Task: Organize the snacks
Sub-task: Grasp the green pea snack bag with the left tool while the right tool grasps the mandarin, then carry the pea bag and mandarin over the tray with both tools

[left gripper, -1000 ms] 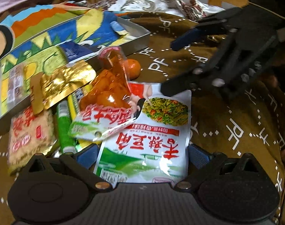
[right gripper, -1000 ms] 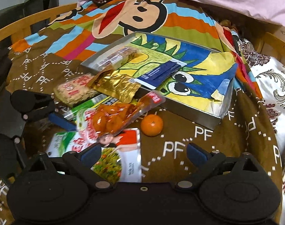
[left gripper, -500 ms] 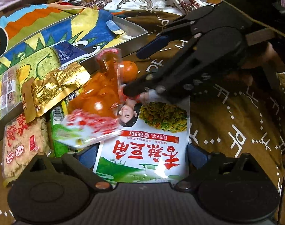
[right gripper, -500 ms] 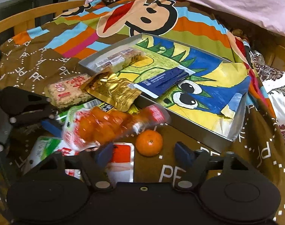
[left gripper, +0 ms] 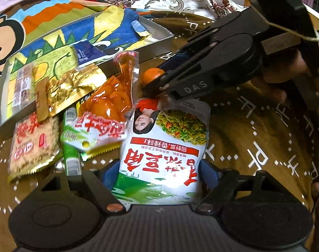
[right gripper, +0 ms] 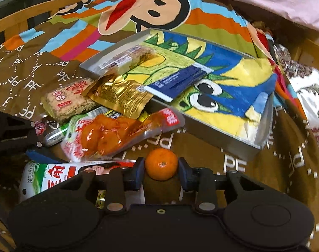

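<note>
Right tool (right gripper: 161, 175) has just been closing and now its two blue pads press the small orange (right gripper: 161, 163) from both sides; the fruit sits on the brown printed bedspread (right gripper: 233, 180), just off the near edge of the metal tray (right gripper: 243, 142), which lies at its 1 o'clock.

Left tool (left gripper: 159, 174) has just been narrowing too, jaws still apart, straddling the bottom end of the green-and-white snack bag (left gripper: 165, 147); cannot tell whether the pads touch it yet. That bag lies flat on the bedspread, its top end under the right tool in the left wrist view.

At the bag's 11 o'clock: clear pouch of orange pieces (left gripper: 109, 103) overlapping its corner, gold foil pack (left gripper: 69, 90) propped over the tray rim, rice cracker pack (left gripper: 33, 145) at 9 o'clock, green stick pack (left gripper: 71, 147) between cracker and pouch.

Inside the tray: blue sachet (right gripper: 178, 79) half over the near rim, and a wrapped bar (right gripper: 125, 58) at the far left end. Tray is lined with a cartoon drawing.
</note>
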`<action>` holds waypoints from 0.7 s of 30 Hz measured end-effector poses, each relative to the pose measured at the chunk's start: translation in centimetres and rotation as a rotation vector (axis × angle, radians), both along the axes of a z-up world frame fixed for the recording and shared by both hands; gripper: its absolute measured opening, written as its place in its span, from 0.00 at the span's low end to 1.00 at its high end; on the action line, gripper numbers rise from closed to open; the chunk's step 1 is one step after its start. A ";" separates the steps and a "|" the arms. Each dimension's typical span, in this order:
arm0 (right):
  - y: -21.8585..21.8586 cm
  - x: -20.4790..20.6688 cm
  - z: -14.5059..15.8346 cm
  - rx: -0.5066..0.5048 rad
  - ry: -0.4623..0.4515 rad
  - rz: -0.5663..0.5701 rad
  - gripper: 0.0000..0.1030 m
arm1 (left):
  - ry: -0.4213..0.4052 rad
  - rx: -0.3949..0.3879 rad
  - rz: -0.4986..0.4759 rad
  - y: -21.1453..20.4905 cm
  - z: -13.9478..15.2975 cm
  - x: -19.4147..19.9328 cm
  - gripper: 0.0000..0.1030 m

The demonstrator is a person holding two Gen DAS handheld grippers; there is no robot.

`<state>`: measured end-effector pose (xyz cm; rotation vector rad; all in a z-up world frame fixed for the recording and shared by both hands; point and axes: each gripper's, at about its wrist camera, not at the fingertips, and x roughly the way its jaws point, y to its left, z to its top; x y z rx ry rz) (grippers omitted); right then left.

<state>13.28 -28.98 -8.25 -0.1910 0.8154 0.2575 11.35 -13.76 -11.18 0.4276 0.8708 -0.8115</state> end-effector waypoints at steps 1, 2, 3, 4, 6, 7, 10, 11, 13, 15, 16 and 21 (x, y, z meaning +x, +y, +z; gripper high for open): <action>0.0 -0.4 0.2 0.001 0.004 -0.004 0.35 | 0.003 -0.001 0.002 0.2 0.1 -0.2 0.79; -0.1 -0.8 0.3 -0.003 0.010 -0.009 0.35 | 0.006 0.001 0.007 0.3 0.1 -0.5 0.78; -0.2 -1.2 0.5 -0.005 0.018 -0.014 0.35 | 0.009 0.002 0.019 0.5 0.2 -0.7 0.78; -0.3 -1.6 0.6 -0.003 0.024 -0.021 0.35 | 0.014 0.003 0.031 0.6 0.4 -1.0 0.77; -0.4 -2.3 0.8 -0.003 0.032 -0.027 0.35 | 0.028 0.002 0.073 1.0 0.7 -1.4 0.76; -0.4 -2.7 1.0 -0.004 0.031 -0.030 0.35 | 0.034 0.000 0.091 1.2 0.8 -1.5 0.75; -0.2 -3.7 1.7 0.007 0.019 -0.036 0.35 | 0.060 -0.017 0.150 1.8 1.1 -1.8 0.73; -0.2 -4.0 1.9 0.013 0.012 -0.037 0.35 | 0.066 -0.027 0.168 2.1 1.3 -2.0 0.73; 0.1 -4.6 2.4 0.016 -0.002 -0.035 0.35 | 0.077 -0.056 0.201 2.6 1.6 -2.3 0.73; 0.4 -5.3 2.8 0.016 -0.015 -0.031 0.35 | 0.079 -0.075 0.231 3.1 1.9 -2.7 0.73; 0.5 -5.6 2.9 0.020 -0.018 -0.032 0.35 | 0.076 -0.078 0.240 3.3 2.0 -2.9 0.72; 1.0 -7.1 3.7 0.019 -0.063 -0.036 0.35 | 0.054 -0.132 0.292 4.3 2.9 -3.8 0.72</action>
